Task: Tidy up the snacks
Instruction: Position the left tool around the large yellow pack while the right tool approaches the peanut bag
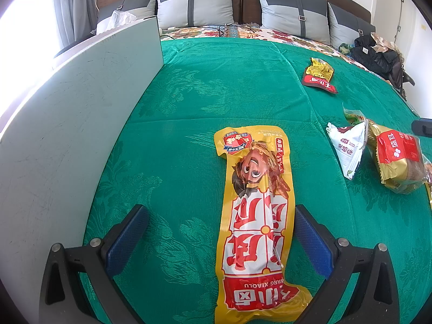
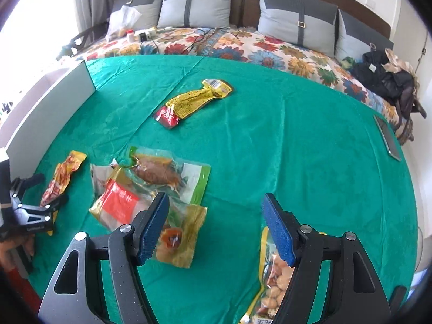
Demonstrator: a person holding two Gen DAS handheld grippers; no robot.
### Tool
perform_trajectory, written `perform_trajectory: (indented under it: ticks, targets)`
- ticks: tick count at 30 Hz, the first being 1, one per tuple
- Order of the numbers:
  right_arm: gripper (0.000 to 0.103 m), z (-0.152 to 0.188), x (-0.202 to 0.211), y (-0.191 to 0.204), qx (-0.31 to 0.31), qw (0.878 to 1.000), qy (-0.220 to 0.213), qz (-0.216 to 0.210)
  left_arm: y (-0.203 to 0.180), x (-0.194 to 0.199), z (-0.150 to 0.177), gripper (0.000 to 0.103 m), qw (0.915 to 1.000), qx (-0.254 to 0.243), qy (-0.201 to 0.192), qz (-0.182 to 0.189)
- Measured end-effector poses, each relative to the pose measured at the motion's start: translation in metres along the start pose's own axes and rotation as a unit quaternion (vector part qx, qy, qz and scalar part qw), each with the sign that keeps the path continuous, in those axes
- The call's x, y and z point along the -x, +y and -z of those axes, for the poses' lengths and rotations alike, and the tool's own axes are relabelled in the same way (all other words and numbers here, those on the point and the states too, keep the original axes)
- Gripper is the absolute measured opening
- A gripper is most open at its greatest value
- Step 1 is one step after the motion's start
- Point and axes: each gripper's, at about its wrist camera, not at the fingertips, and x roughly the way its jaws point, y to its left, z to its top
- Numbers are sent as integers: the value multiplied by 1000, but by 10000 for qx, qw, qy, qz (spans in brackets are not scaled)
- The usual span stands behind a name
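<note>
Long yellow-and-red snack pouch (image 1: pixel 255 224): lies flat on the green cloth, lengthwise between the two blue pads of the left gripper; its near end runs under the lower frame edge.
Left gripper (image 1: pixel 221 240): jaws stand wide apart astride the pouch; the right-hand pad (image 1: pixel 314 243) is just beside the pouch edge, whether touching cannot be told; the other pad is well clear of it. Nothing is clamped.
Right gripper (image 2: pixel 216 229): jaws wide, only bare green cloth between the pads; it holds nothing.
Clear bag of nuts (image 2: pixel 272 278): lies under and behind the right-hand finger of the right gripper, partly hidden by it.
Snack pile: a gold pack with a red label (image 2: pixel 118 205), a green-edged clear pouch with brown contents (image 2: pixel 172 175) and a yellow pack with an orange picture (image 2: pixel 178 237) overlap one another, just left of the right gripper.
Small yellow-and-red speckled pouch (image 2: pixel 193 101): alone, well apart from the pile, further up the cloth.
Green patterned cloth (image 1: pixel 229 81): covers the near part of the bed; all snacks rest on it.
White board (image 1: pixel 67 135): stands upright along the cloth's left edge.
Flowered bedspread (image 2: pixel 270 51): beyond the cloth, with grey pillows (image 2: pixel 194 5) against the headboard.
Dark clothing heap (image 2: pixel 386 81): at the far right edge of the bed.
</note>
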Motion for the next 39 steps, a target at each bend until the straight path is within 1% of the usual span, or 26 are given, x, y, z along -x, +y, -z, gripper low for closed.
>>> perform_trajectory:
  ticks: [1, 2, 4, 5, 6, 8, 9, 11, 13, 15, 17, 20, 22, 24, 25, 26, 28, 33, 39]
  targets:
    - [74, 1, -11, 2, 84, 9996, 226, -158, 0, 0, 0, 103, 10000, -1, 0, -1]
    - [73, 4, -15, 6, 172, 9987, 360, -309, 0, 0, 0, 103, 10000, 0, 0, 0]
    - [74, 14, -12, 17, 422, 9951, 495, -745, 0, 0, 0, 103, 10000, 1, 0, 2]
    - [74, 20, -7, 23, 619, 9932, 550, -814, 0, 0, 0, 103, 10000, 1, 1, 1]
    - [74, 27, 0, 28, 823, 9930, 534, -661, 0, 0, 0, 103, 10000, 1, 0, 2]
    - [74, 40, 21, 26, 1030, 9939, 198, -327, 0, 0, 0, 103, 10000, 0, 1, 0]
    - [74, 46, 32, 18, 953, 9953, -8, -184, 0, 0, 0, 103, 10000, 0, 1, 0]
    - [74, 57, 49, -8, 548, 9976, -328, 282, 0, 0, 0, 103, 10000, 0, 1, -1]
    - [77, 74, 58, -45, -140, 9964, -517, 655, 0, 0, 0, 103, 10000, 1, 1, 0]
    - [77, 99, 61, -84, -856, 9905, -613, 883, 0, 0, 0, 103, 10000, 0, 1, 0]
    - [77, 124, 59, -116, -1406, 9824, -545, 1100, 0, 0, 0, 103, 10000, 0, 1, 0]
    - [77, 153, 48, -149, -1957, 9699, -318, 1412, 0, 0, 0, 103, 10000, 1, 1, 0]
    - [77, 163, 42, -163, -2210, 9637, -274, 1471, 0, 0, 0, 103, 10000, 1, 1, 1]
    - [77, 170, 35, -172, -2442, 9594, -250, 1387, 0, 0, 0, 103, 10000, 1, 2, 1]
    - [78, 172, 35, -173, -2460, 9580, -357, 1431, 0, 0, 0, 103, 10000, 1, 1, 1]
    - [78, 173, 33, -172, -2427, 9583, -414, 1453, 0, 0, 0, 103, 10000, 1, 2, 1]
    - [81, 172, 27, -166, -2296, 9596, -490, 1549, 0, 0, 0, 103, 10000, 2, 1, 1]
    - [85, 171, 25, -164, -2319, 9591, -477, 1550, 0, 0, 0, 103, 10000, 1, 3, 1]
    - [87, 168, 27, -161, -2319, 9589, -471, 1565, 0, 0, 0, 103, 10000, 2, 3, 2]
